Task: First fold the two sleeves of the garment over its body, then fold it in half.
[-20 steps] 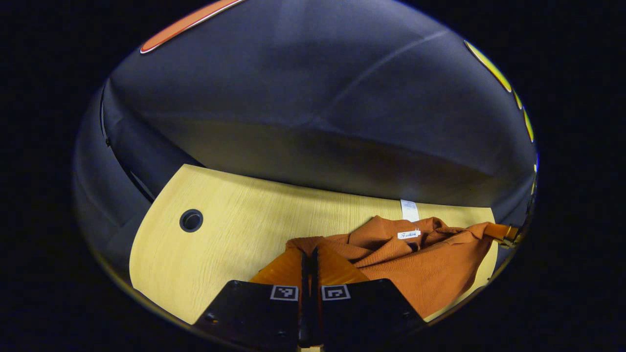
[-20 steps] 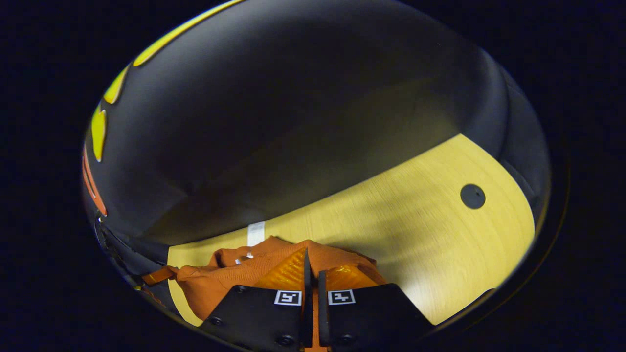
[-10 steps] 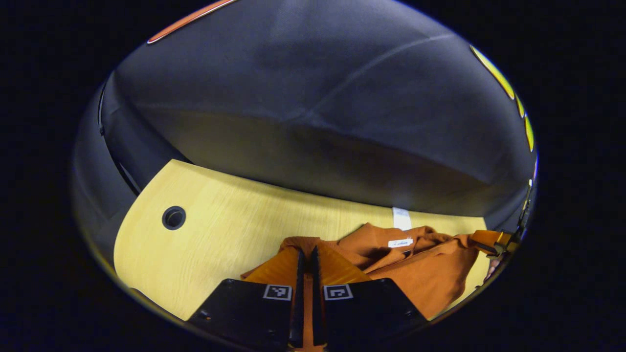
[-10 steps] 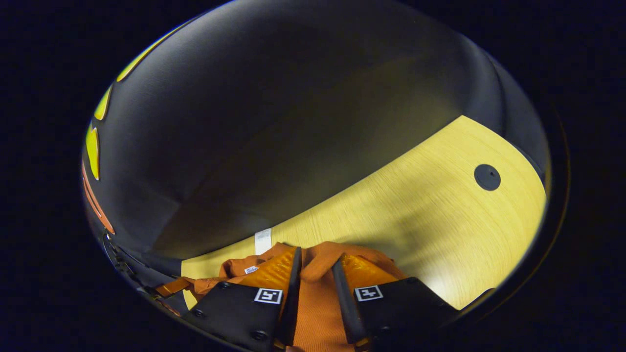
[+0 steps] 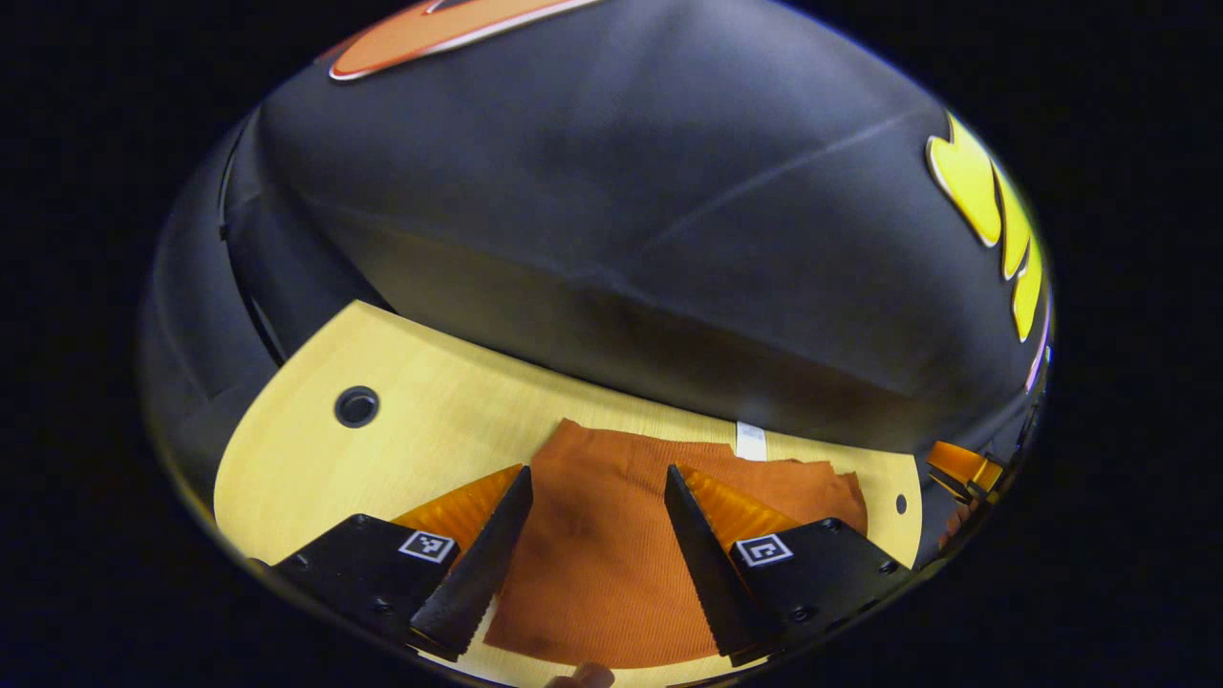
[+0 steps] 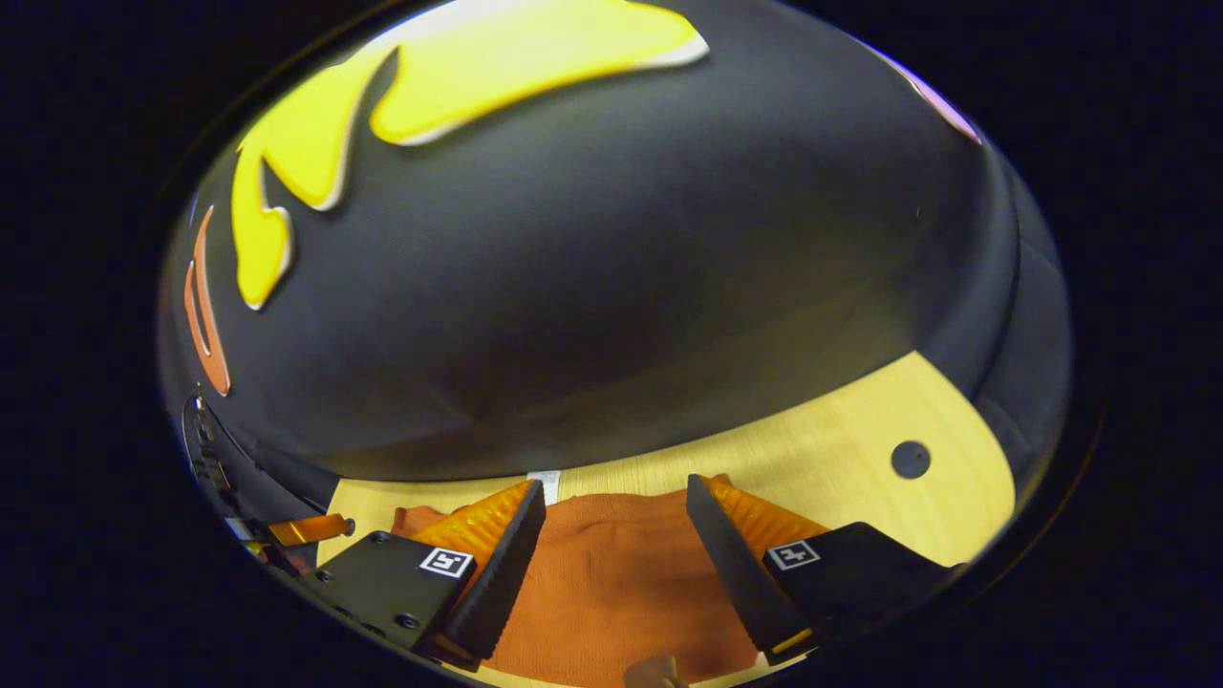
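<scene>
Garment [image 5: 611,545] lies folded and flat on the pale wooden table [image 5: 430,420], a rust-orange knit slab beneath both my tools. My left gripper [image 5: 594,535] hangs above it with jaws spread wide, pinching nothing; my right gripper [image 6: 611,554] hangs likewise, spread and empty, over the same cloth [image 6: 611,583].

In the left gripper view the far edge runs level but ends at the right in a ragged, lumpy corner [image 5: 841,483]. I judge the fold laid, and the job now is tidying: lift straight up so no finger drags the top layer, then press that corner square.

The long axis is hard to call. The slab seems to stretch away from me toward the booth wall, its near edge at the table's front.
</scene>
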Motion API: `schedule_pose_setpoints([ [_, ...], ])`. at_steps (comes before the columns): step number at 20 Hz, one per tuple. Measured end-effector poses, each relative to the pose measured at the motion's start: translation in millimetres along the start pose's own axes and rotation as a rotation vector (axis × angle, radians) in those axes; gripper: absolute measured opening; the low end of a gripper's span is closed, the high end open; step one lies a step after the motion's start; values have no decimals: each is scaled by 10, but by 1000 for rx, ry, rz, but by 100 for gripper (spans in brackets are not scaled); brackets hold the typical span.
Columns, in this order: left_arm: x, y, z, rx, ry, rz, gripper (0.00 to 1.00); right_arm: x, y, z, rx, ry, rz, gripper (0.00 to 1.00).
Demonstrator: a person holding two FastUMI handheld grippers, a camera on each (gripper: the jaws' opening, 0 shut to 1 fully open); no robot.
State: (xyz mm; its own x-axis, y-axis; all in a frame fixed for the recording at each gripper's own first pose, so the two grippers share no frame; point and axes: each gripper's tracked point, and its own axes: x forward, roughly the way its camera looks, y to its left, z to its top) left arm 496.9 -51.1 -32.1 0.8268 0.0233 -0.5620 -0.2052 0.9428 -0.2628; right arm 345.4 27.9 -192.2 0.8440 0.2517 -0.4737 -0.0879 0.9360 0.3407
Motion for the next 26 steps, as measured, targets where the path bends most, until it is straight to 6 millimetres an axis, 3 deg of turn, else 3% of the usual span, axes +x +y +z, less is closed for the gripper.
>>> schedule_pose_setpoints([
  [2,-379,49,110,40,-78,32,93,-349,24,99,-102,-31,-17,90],
  [3,-622,50,175,66,-123,38,93,-569,80,121,-144,-38,-6,98],
  [4,-883,38,241,93,-171,46,94,-786,134,176,-186,-67,0,95],
  [6,-1416,11,293,138,-245,64,98,-1195,201,284,-257,-131,-8,99],
  [8,-1874,-125,274,160,-303,43,99,-1660,321,325,-297,-190,14,99],
  [9,-2064,-202,201,166,-311,34,98,-1817,420,313,-305,-210,41,98],
  [15,-3080,-401,-17,188,-440,26,98,-2786,559,52,-357,-290,38,97],
  [18,-3419,-456,-298,169,-459,14,98,-3256,440,-217,-358,-325,-1,96],
  [21,-3748,-447,-458,145,-498,21,100,-3686,356,-417,-390,-360,-18,95],
  [26,-4050,-351,-562,176,-534,33,98,-3964,500,-517,-366,-384,7,94],
])
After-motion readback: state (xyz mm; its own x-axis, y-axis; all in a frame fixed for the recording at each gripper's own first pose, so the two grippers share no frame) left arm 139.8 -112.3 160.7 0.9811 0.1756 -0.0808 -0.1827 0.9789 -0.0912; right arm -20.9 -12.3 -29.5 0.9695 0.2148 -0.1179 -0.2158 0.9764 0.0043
